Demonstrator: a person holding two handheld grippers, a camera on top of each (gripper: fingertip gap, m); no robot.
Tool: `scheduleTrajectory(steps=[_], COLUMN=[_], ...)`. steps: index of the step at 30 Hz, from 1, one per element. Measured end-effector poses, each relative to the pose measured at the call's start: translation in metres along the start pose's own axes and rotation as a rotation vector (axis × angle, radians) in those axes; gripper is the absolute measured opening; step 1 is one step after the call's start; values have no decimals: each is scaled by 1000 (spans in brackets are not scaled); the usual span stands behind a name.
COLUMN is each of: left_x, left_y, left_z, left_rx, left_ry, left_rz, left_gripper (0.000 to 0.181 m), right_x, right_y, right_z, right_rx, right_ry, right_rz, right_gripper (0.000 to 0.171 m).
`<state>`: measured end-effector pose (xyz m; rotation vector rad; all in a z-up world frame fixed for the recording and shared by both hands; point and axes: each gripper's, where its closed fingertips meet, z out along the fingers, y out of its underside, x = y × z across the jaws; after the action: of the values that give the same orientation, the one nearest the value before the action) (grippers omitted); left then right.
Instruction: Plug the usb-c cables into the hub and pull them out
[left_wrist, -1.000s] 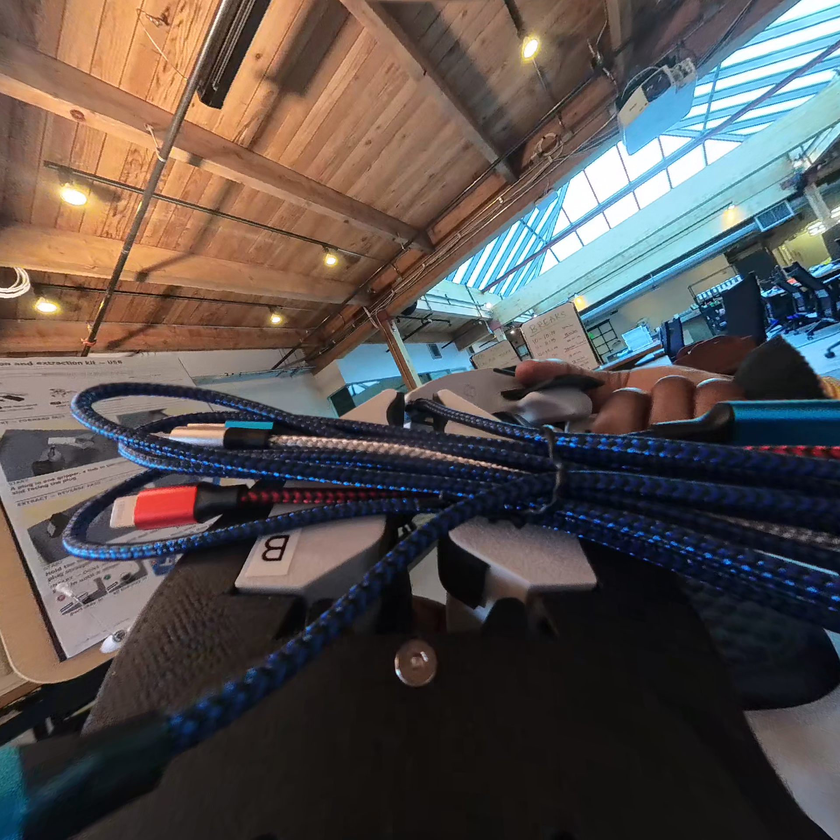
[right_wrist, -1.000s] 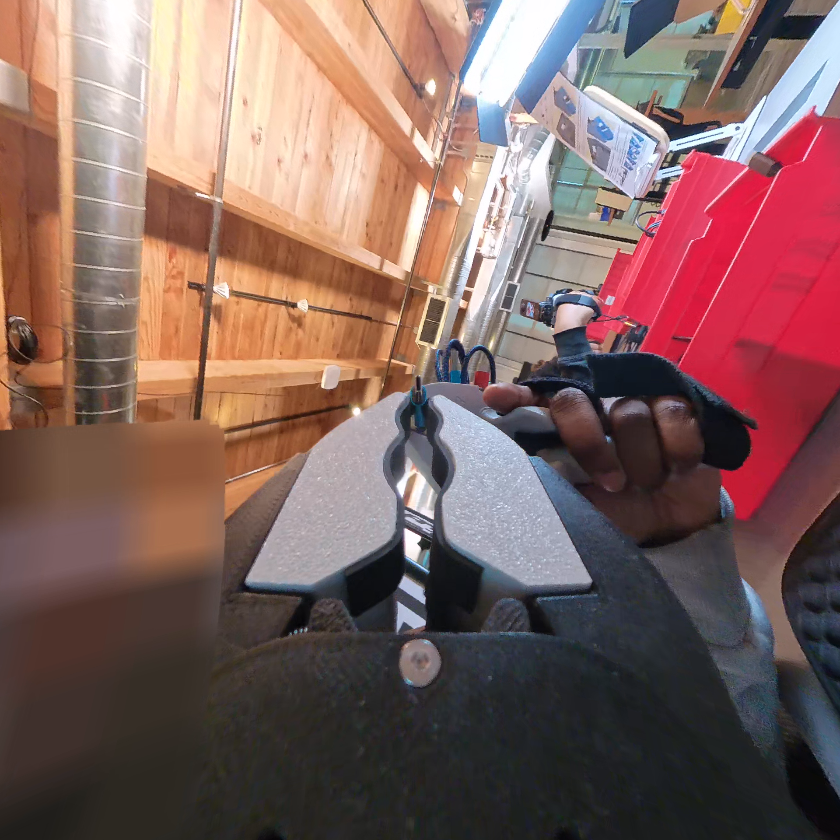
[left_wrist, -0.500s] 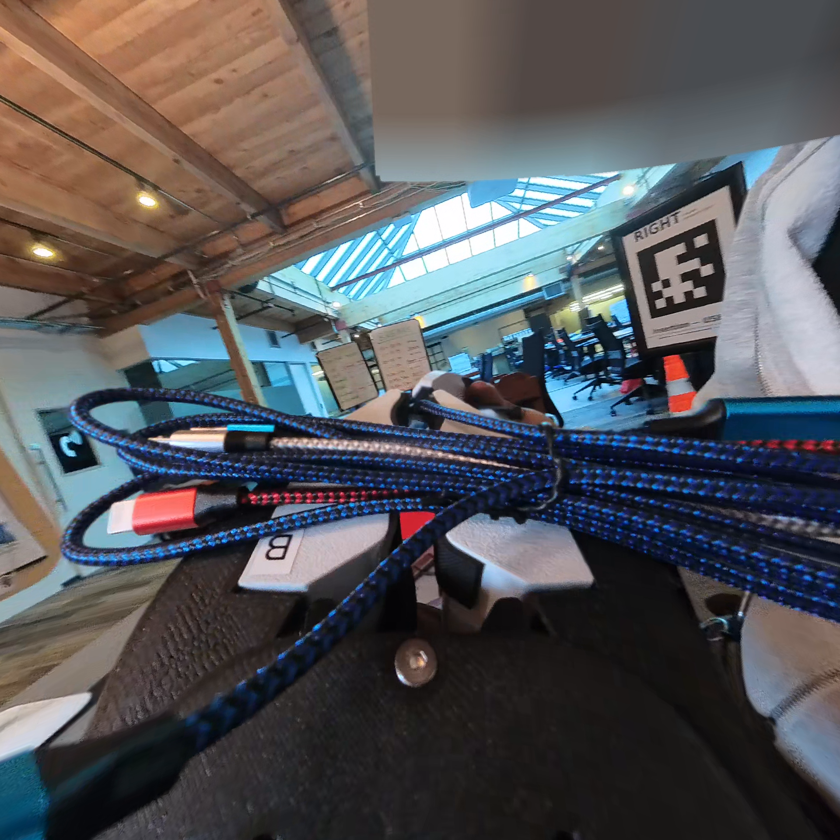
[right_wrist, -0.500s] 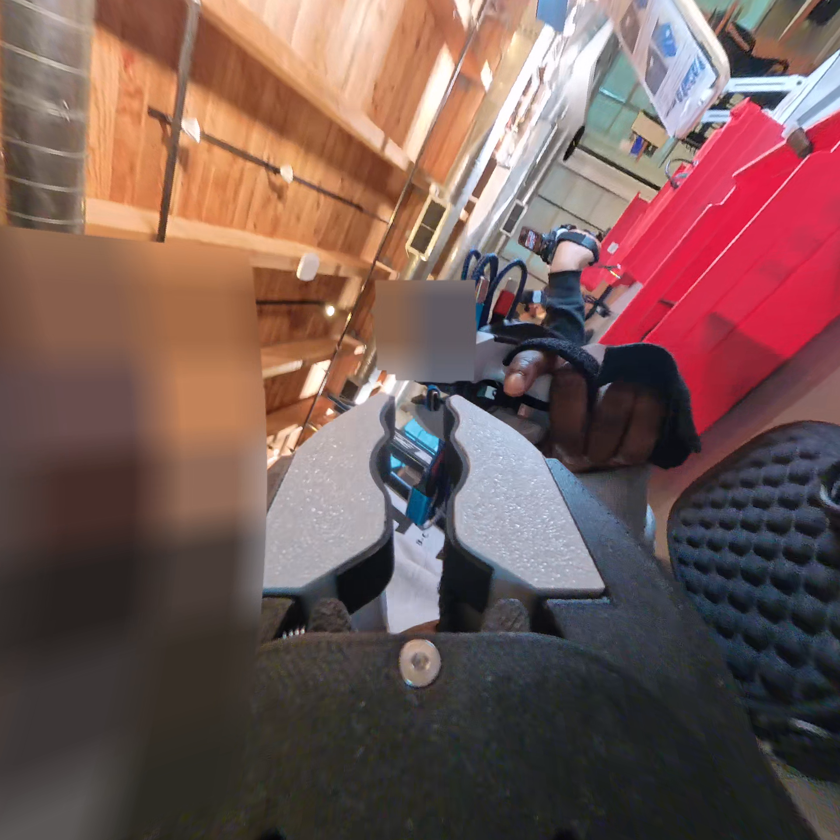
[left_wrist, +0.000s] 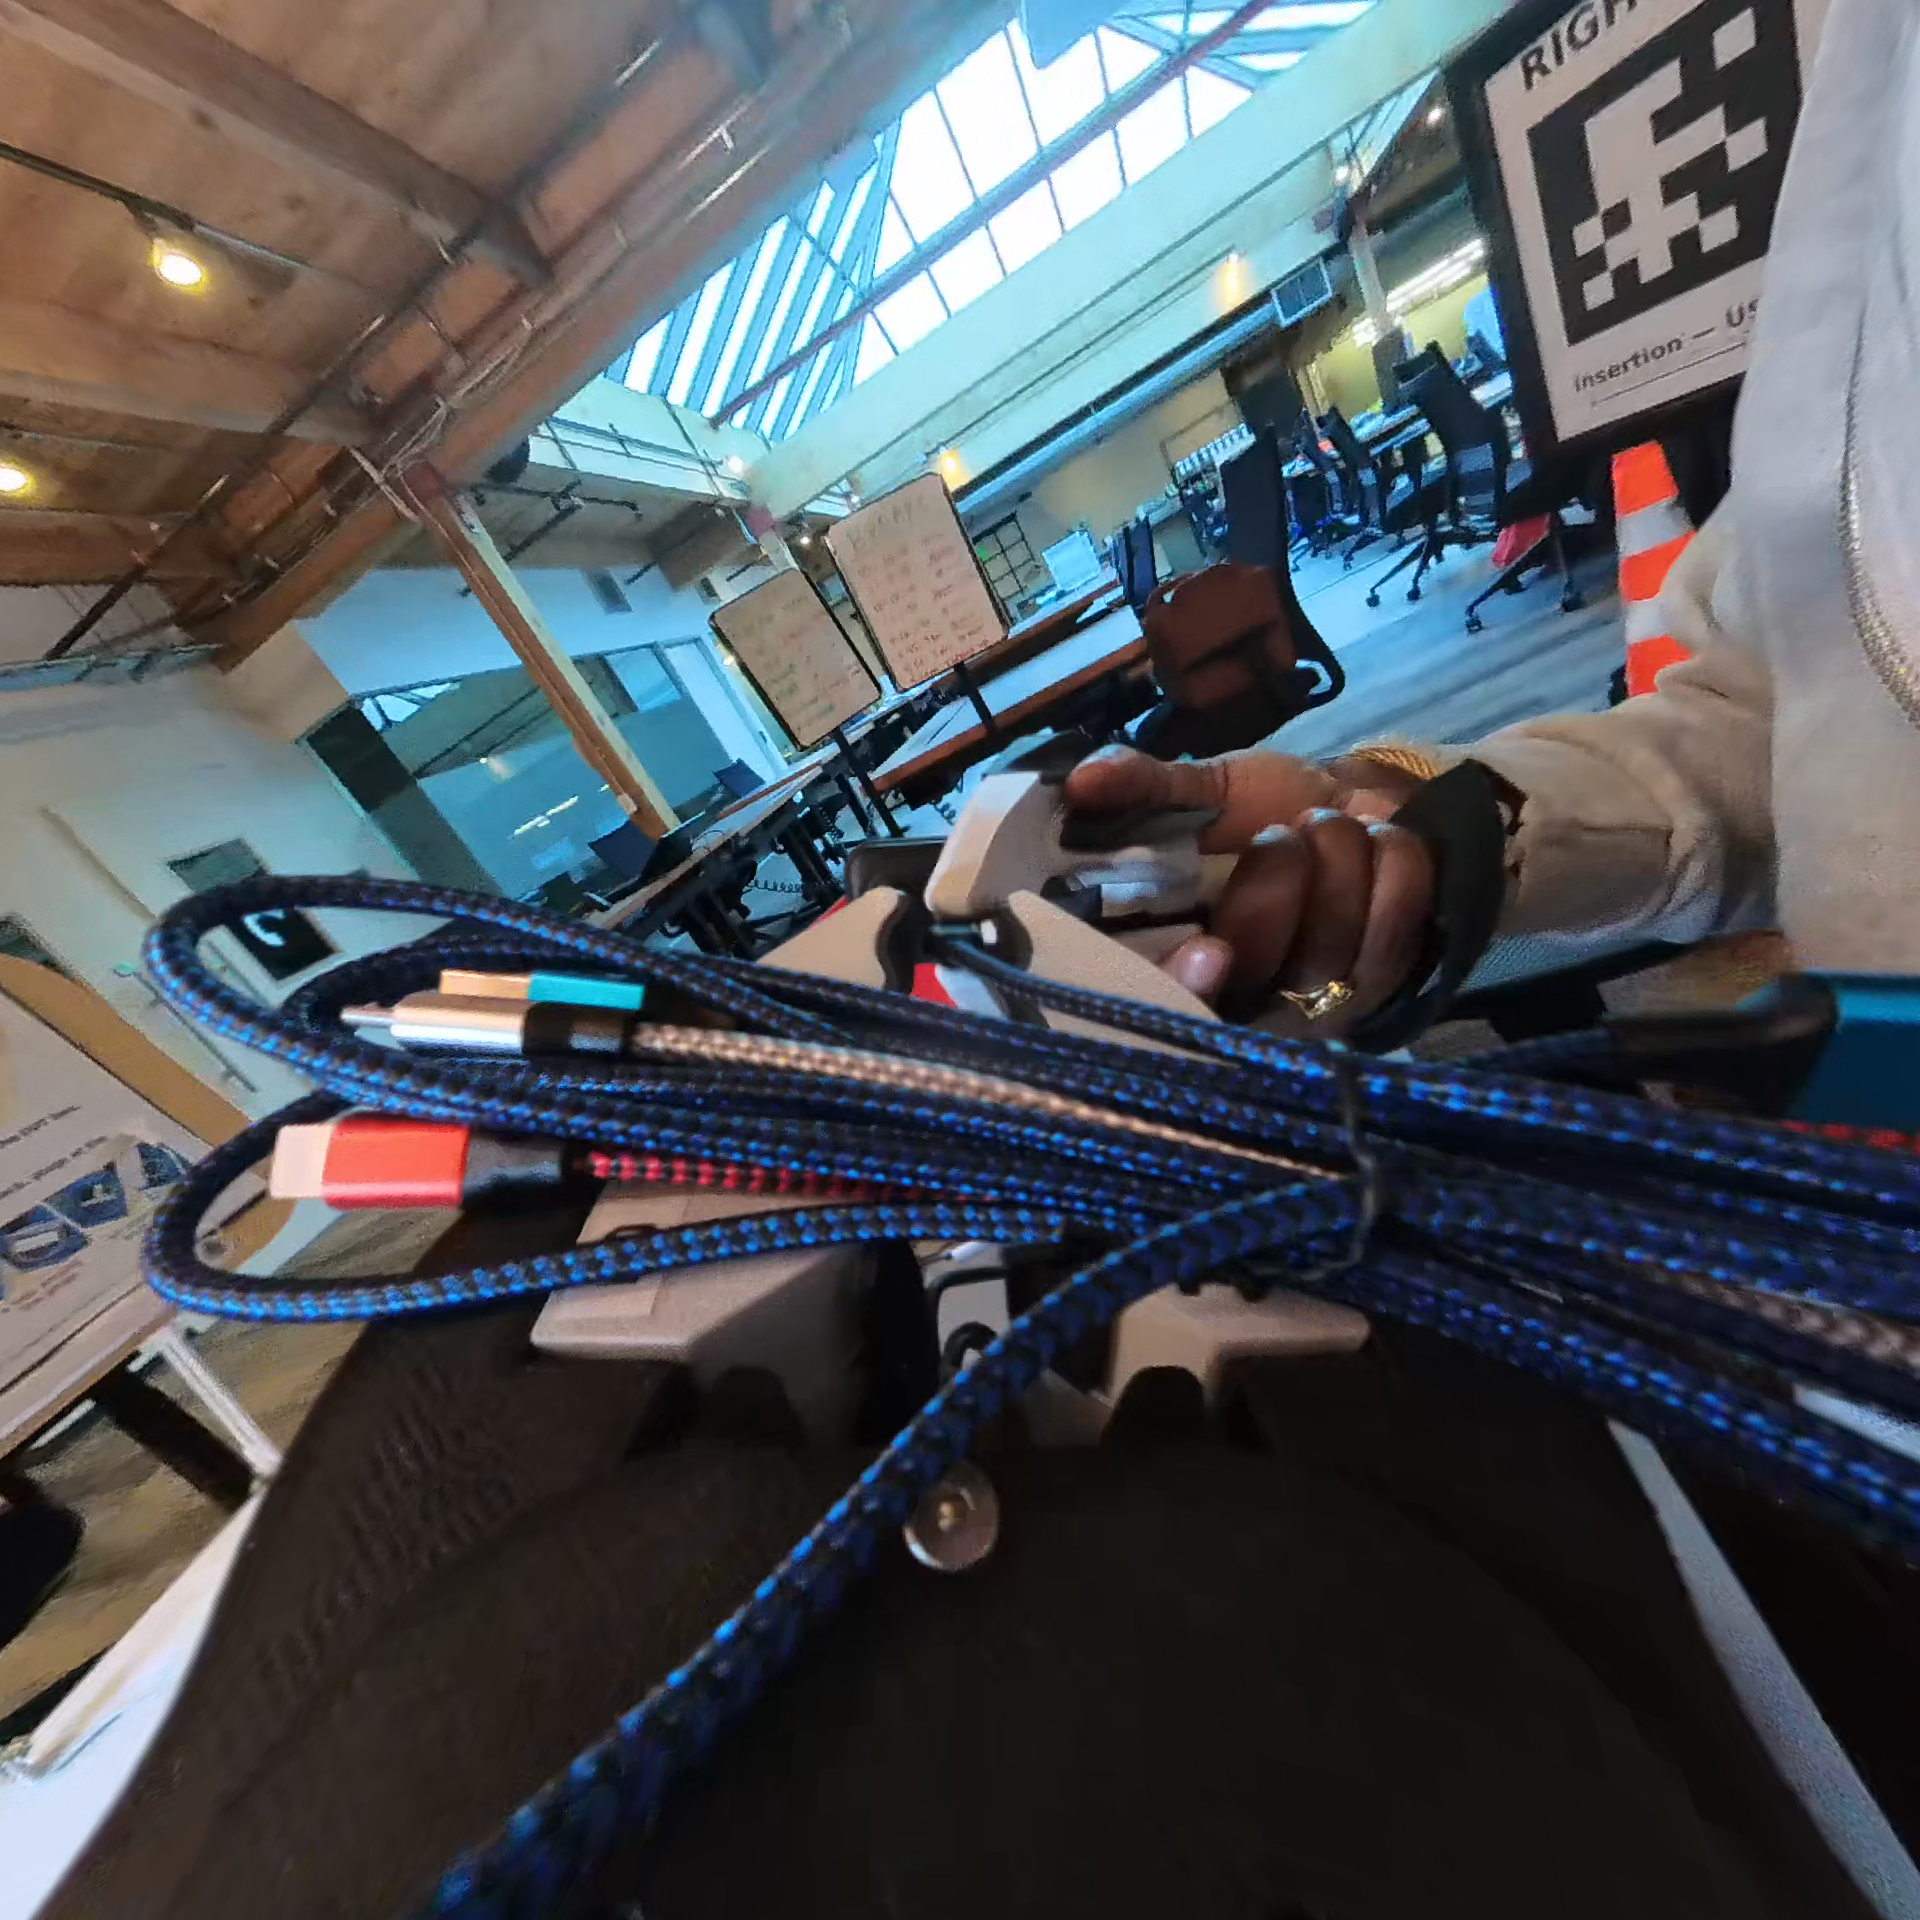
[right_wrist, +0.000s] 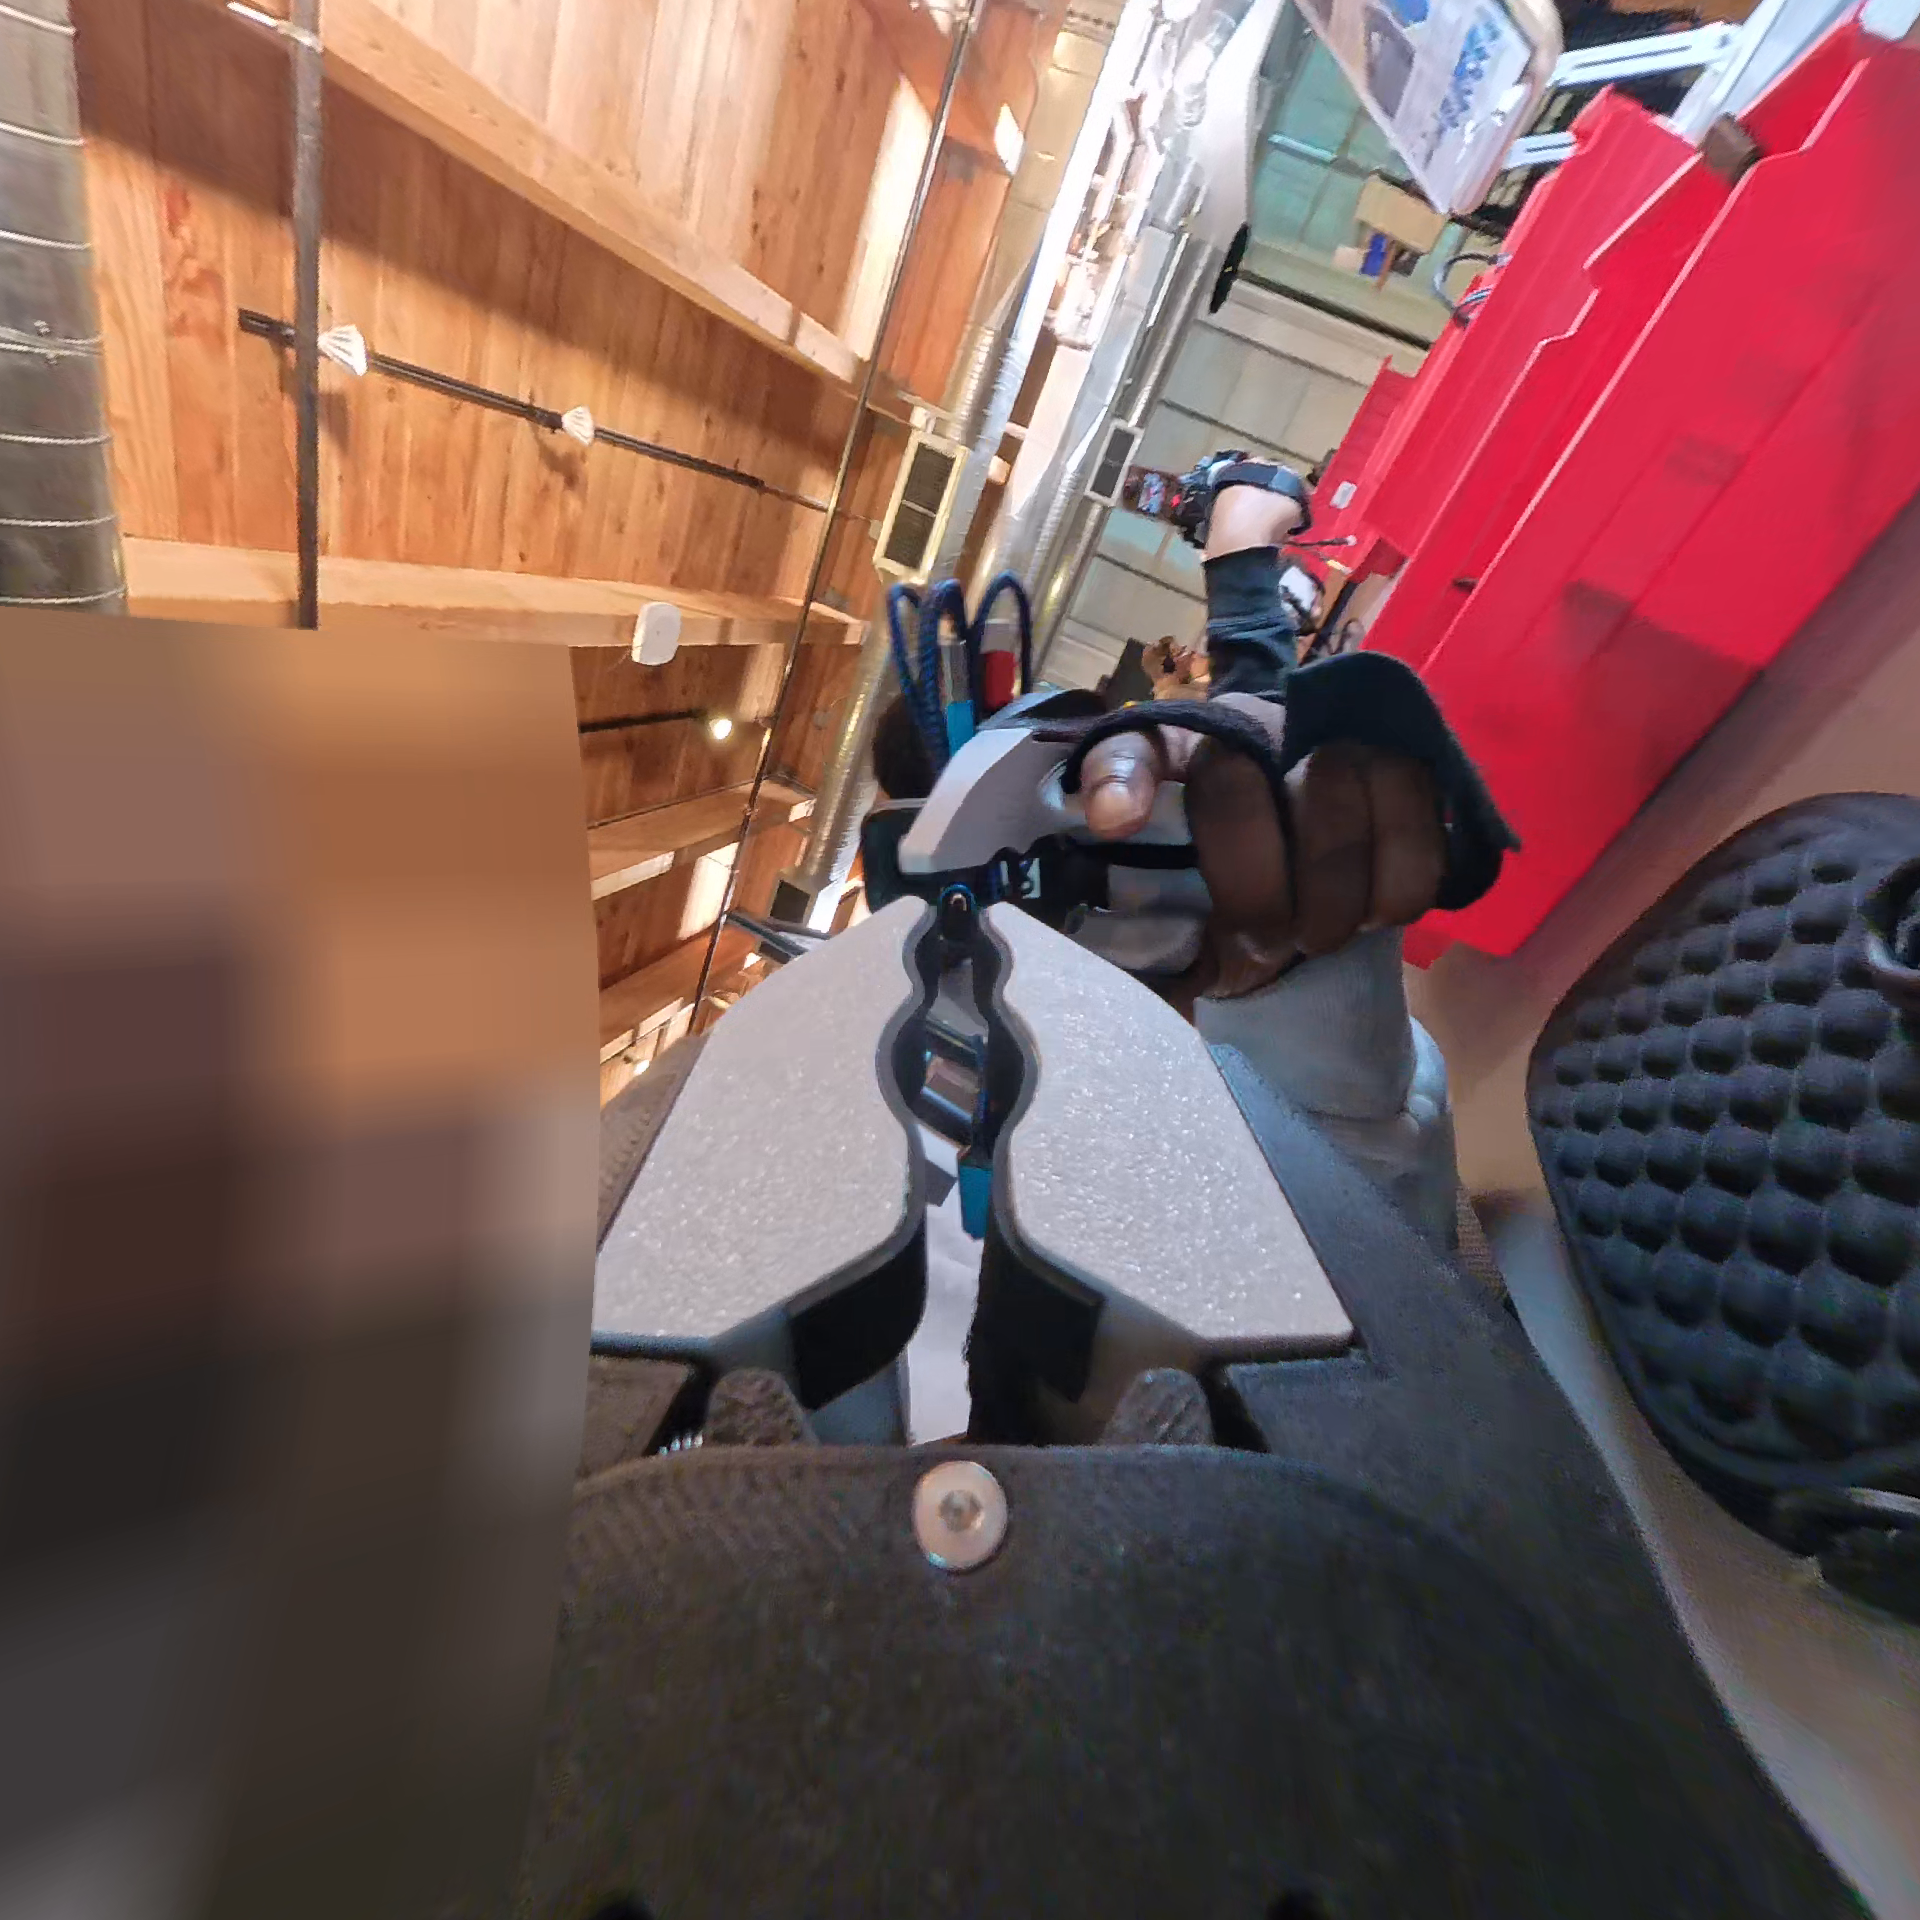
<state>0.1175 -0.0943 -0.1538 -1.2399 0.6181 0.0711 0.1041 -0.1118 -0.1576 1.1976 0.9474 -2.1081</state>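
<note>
A tied bundle of blue braided cables (left_wrist: 1039, 1132) lies across my left gripper (left_wrist: 951, 935). A red plug (left_wrist: 374, 1158) and a silver and teal plug (left_wrist: 520, 1013) stick out to the left. The left gripper's tips are shut on a blue cable strand. A hand (left_wrist: 1299, 873) holds the right gripper just beyond them. In the right wrist view my right gripper (right_wrist: 956, 920) is shut on a thin blue cable, and a teal plug (right_wrist: 975, 1190) hangs between its fingers. The left gripper with the cable loops (right_wrist: 956, 644) is right ahead, held by a hand (right_wrist: 1278, 821). No hub shows.
A printed sheet on a board (left_wrist: 62, 1226) is at the left, a black-and-white marker card (left_wrist: 1662, 187) and an orange cone (left_wrist: 1652, 561) at the right. Desks and chairs stand behind. Red bins (right_wrist: 1662, 416) and a black dimpled cushion (right_wrist: 1745, 1143) show in the right wrist view.
Both views have swung: the left one tipped down from the wooden ceiling to the office floor. The grippers stay tip to tip, and both holds on the cables are unchanged.
</note>
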Motion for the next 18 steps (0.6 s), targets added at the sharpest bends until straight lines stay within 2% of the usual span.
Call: scheduleTrajectory(steps=[1,7,18], left_x=[-1,-1,-3], left_y=[-2,3,3], left_z=[1,1,2], left_rx=[9,-21,-14], left_ry=[-8,-10,-27], left_rz=[5,2,0], left_gripper=[65,13,12], right_x=[1,-2,-4], right_y=[-1,-2,-6], right_z=[0,-4,-7], right_rx=[13,57,105], right_ry=[10,16,18], right_rz=[-2,-18,-19], right_gripper=[5,5,5])
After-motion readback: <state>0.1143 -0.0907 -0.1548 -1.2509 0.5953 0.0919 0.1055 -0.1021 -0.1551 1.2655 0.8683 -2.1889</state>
